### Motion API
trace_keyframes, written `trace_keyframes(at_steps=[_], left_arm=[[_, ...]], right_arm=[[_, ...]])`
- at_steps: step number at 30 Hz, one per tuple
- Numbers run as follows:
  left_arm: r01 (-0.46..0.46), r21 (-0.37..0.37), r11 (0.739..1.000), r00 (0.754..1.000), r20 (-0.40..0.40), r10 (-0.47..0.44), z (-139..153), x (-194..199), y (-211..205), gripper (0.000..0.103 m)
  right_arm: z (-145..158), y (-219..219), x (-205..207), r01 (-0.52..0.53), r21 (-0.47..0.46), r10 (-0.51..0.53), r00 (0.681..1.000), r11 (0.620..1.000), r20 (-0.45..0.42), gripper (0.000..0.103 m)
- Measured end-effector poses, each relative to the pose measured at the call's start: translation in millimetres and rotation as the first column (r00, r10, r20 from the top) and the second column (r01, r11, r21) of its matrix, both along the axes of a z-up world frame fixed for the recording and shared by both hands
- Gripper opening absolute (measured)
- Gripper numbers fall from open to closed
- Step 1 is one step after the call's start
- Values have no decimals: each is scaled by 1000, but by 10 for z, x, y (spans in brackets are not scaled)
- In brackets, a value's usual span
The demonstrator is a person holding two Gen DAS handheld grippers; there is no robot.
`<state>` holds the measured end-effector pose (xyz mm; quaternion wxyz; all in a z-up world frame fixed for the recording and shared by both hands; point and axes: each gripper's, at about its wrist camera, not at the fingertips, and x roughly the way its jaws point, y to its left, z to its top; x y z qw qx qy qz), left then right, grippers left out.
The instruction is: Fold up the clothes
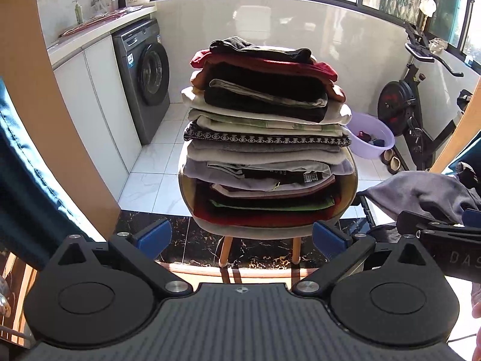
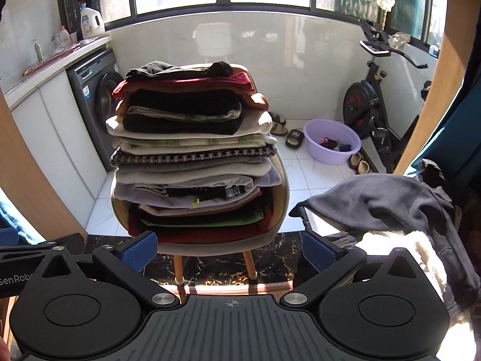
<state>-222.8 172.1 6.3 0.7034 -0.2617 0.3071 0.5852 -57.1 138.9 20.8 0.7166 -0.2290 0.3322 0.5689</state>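
A tall stack of folded clothes (image 1: 264,132) sits on a beige chair (image 1: 350,192) straight ahead; the stack also shows in the right wrist view (image 2: 192,150). A black garment (image 1: 258,46) lies on top. My left gripper (image 1: 242,237) is open and empty, its blue pads (image 1: 154,237) spread wide in front of the chair's base. My right gripper (image 2: 230,252) is open and empty at the same distance. Unfolded clothes lie to the right: a grey garment (image 2: 384,201) draped over a rack, with a cream fleecy piece (image 2: 399,249) below it.
A washing machine (image 1: 144,78) stands at the left under a counter. A purple basin (image 2: 332,141) with small items and slippers sits on the tiled floor. An exercise bike (image 2: 378,102) stands at the right. Wooden door frames (image 1: 27,90) flank both sides.
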Motion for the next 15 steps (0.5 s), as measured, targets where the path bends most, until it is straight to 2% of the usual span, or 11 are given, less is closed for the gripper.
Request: trace_keyframes(at_steps=[6, 12, 15], left_arm=[[22, 9, 1000, 999, -30, -22, -5, 6, -219, 102], [-4, 25, 1000, 999, -37, 5, -7, 59, -436, 102], [-16, 1, 1000, 999, -37, 16, -45, 143, -521, 102]], right_arm=[[22, -259, -16, 19, 7, -19, 1000, 1000, 6, 102], [82, -528, 148, 30, 42, -30, 1000, 999, 8, 102], [44, -691, 262, 37, 37, -37, 999, 999, 5, 102]])
